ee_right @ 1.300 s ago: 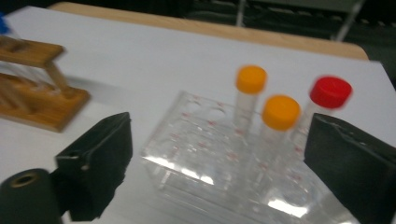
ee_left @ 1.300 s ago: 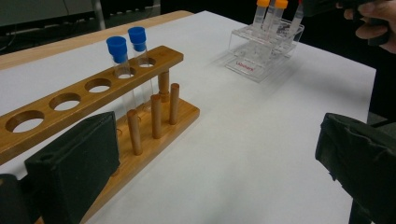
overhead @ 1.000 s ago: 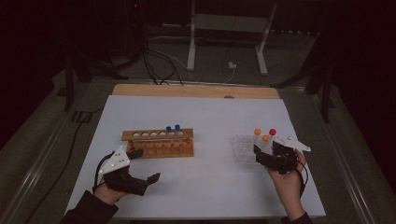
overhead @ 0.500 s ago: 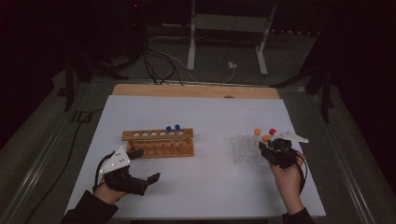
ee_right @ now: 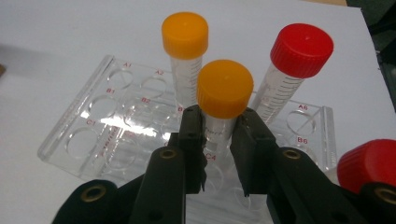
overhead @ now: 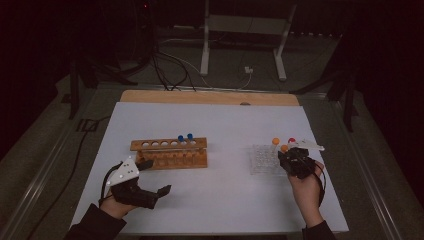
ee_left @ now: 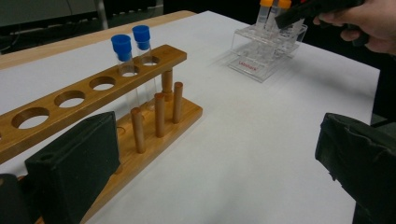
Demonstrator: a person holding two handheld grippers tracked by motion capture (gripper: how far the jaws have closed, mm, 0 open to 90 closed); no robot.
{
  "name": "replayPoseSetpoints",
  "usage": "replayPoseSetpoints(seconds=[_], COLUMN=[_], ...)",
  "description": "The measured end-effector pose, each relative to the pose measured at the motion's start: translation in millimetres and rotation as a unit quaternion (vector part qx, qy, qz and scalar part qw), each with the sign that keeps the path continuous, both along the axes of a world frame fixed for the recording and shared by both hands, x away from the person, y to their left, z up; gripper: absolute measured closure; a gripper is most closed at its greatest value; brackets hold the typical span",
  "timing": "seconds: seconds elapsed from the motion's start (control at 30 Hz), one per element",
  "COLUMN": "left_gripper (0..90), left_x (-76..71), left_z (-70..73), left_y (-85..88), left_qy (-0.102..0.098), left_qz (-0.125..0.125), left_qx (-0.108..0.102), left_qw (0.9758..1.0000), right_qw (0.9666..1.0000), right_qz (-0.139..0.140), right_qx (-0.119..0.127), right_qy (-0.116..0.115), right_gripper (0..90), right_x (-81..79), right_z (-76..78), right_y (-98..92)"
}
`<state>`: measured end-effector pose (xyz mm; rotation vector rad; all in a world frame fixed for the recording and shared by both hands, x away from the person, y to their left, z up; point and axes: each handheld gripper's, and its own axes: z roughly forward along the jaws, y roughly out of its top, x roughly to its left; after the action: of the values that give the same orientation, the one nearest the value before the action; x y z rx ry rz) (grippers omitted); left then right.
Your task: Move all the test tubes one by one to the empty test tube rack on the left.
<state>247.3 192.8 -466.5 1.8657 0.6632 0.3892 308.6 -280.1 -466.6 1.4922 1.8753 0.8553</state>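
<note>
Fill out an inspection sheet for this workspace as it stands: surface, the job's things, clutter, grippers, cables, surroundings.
Surface: white tabletop, with a wooden strip along its far edge.
Job's things: clear plastic tube rack holding two orange-capped tubes, near one and far one, and a red-capped tube; another red cap at the right edge of the right gripper view. Wooden tube rack holds two blue-capped tubes.
Clutter: nothing seen.
Grippers: right gripper has just closed its jaws on the near orange-capped tube, below the cap. Left gripper open, holding nothing, beside the wooden rack.
Cables: loose cables on the floor beyond the table.
Surroundings: dark room; white stand on the floor.
</note>
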Motion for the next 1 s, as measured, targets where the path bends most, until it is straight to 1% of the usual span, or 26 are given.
replayPoseSetpoints(seconds=[0.07, 0.13, 0.23, 0.3, 0.37, 0.47, 0.53, 0.7, 0.77, 0.83, 0.9, 0.93, 1.0], left_gripper=[0.7, 0.7, 0.7, 0.7, 0.7, 0.7, 0.7, 0.7, 0.7, 0.7, 0.7, 0.7, 0.7], left_x=[-0.1, -0.1, -0.1, 0.0, 0.1, 0.2, -0.1, -0.3, 0.1, 0.3, 0.2, -0.1, -0.5], left_z=[-0.1, 0.0, -0.2, -0.2, -0.1, -0.1, 0.2, 0.9, 1.0, 1.2, 1.5, 1.8, 2.3], left_y=[-0.5, -0.7, -0.7, -0.6, -0.7, -0.4, -0.2, 0.0, 0.7, 1.0, 1.4, 1.3, 1.1], left_qy=[-0.001, -0.001, 0.0, 0.001, 0.001, 0.003, 0.0, 0.0, 0.003, 0.002, 0.002, 0.0, 0.001], left_qz=[0.001, 0.0, -0.001, -0.002, -0.001, -0.001, 0.0, 0.0, 0.0, 0.001, 0.0, 0.0, -0.001], left_qx=[0.002, 0.003, 0.004, 0.002, 0.004, 0.001, 0.003, 0.003, -0.003, -0.001, -0.004, -0.002, -0.003], left_qw=[1.0, 1.0, 1.0, 1.0, 1.0, 1.0, 1.0, 1.0, 1.0, 1.0, 1.0, 1.0, 1.0], right_qw=[1.0, 1.0, 1.0, 1.0, 0.9999, 0.9998, 0.9997, 0.9993, 0.9989, 0.9985, 0.998, 0.9978, 0.9971], right_qz=[0.002, 0.001, 0.001, 0.001, 0.001, 0.002, 0.004, 0.007, 0.006, 0.007, 0.008, 0.009, 0.013], right_qx=[-0.008, -0.009, -0.001, 0.006, 0.014, 0.018, 0.019, 0.019, 0.019, 0.021, 0.016, 0.015, 0.019], right_qy=[0.0, -0.001, 0.004, 0.003, -0.004, -0.013, -0.017, -0.032, -0.043, -0.05, -0.061, -0.064, -0.072], right_gripper=[74.0, 74.5, 75.0, 75.1, 75.1, 75.0, 75.0, 75.0, 75.1, 75.0, 75.1, 75.1, 75.1], right_x=[0.1, 0.5, 0.5, -0.2, -2.3, -5.3, -6.6, -11.0, -14.4, -17.4, -20.9, -22.1, -25.1], right_z=[-0.4, -1.4, -0.1, 1.2, 5.3, 10.8, 12.8, 19.7, 25.2, 29.6, 35.2, 36.9, 42.1], right_y=[0.9, 1.4, -0.3, -1.4, -2.8, -4.1, -5.1, -5.1, -5.8, -5.7, -4.6, -4.3, -3.6])
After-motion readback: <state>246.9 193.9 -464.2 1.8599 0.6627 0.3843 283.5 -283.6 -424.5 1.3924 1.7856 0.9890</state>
